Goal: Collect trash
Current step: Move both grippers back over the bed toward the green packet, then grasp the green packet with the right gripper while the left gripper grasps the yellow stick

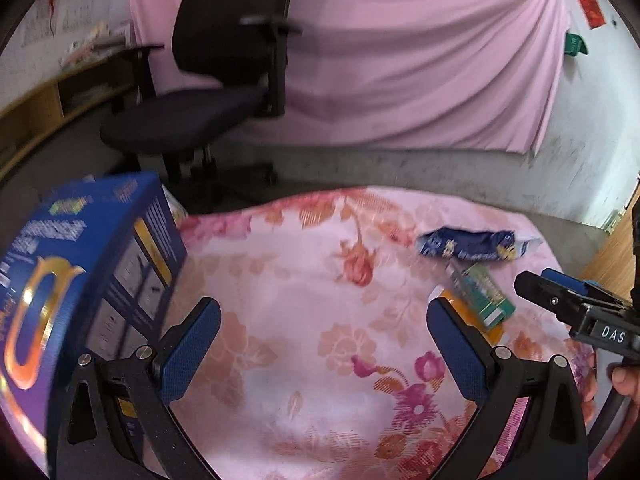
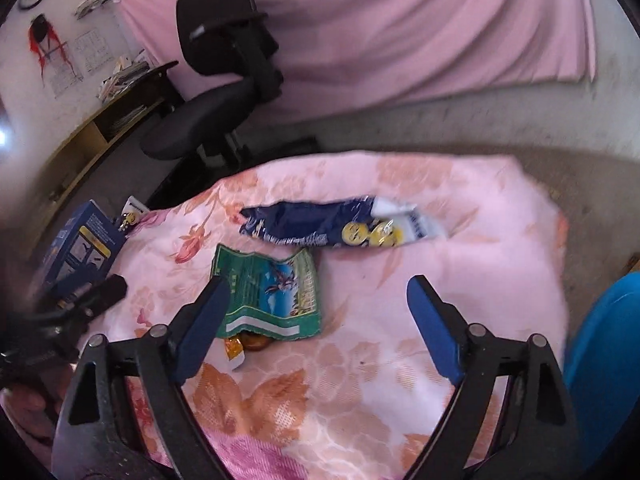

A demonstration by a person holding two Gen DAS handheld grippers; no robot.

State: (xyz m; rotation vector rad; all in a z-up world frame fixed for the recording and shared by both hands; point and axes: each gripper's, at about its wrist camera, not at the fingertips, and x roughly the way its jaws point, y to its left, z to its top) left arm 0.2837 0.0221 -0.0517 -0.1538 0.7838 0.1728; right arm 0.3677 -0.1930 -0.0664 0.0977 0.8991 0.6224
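The blue wrapper (image 2: 340,224) lay flat on the floral cloth (image 2: 460,272), long axis running left to right across my right-hand view, its white torn end pointing right; yellow smiley faces were printed near that end, other print too blurred to read. Just in front of it lay the green packet (image 2: 272,296), a white band along its near edge, its lettering illegible. An orange wrapper (image 2: 236,348) poked out from under the packet's near edge.

My right claw (image 2: 316,300) stood spread above the cloth, empty, its left finger overlapping the green packet's left edge in view. My left claw (image 1: 324,328) was likewise spread and empty. A blue box (image 1: 80,280) with a large gold letter stood tilted at the cloth's left edge. "DAS" was legible on the right claw's body. A black office chair (image 1: 224,80) stood beyond.
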